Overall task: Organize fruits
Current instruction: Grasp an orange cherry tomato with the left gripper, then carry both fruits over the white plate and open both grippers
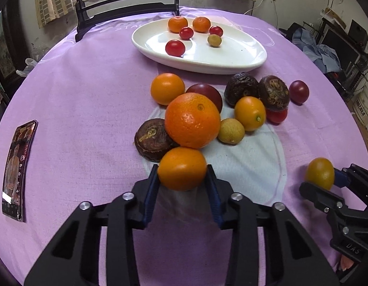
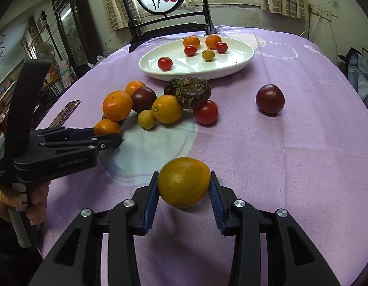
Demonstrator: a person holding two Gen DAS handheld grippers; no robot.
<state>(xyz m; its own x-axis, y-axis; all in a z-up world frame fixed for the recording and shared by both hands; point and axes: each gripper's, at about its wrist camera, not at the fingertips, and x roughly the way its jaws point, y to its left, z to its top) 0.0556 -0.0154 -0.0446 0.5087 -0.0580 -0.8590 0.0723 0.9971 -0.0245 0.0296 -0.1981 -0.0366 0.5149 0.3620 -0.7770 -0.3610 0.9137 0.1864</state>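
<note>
Both grippers should lift straight up, keep a gentle squeeze, then carry over the pile to the plate [image 1: 231, 68] near the table's far edge; the left gripper [image 1: 182, 178] has its jaws narrowed onto a kumquat [image 1: 181, 168] at the pile's near side; the right gripper [image 2: 184, 186] grips a greenish orange [image 2: 183, 182] nearer the table's front edge; each fruit sits squarely between the pads.

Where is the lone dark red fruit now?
In the right wrist view, the dark red fruit lies alone on the purple cloth, right of the pile.
</note>
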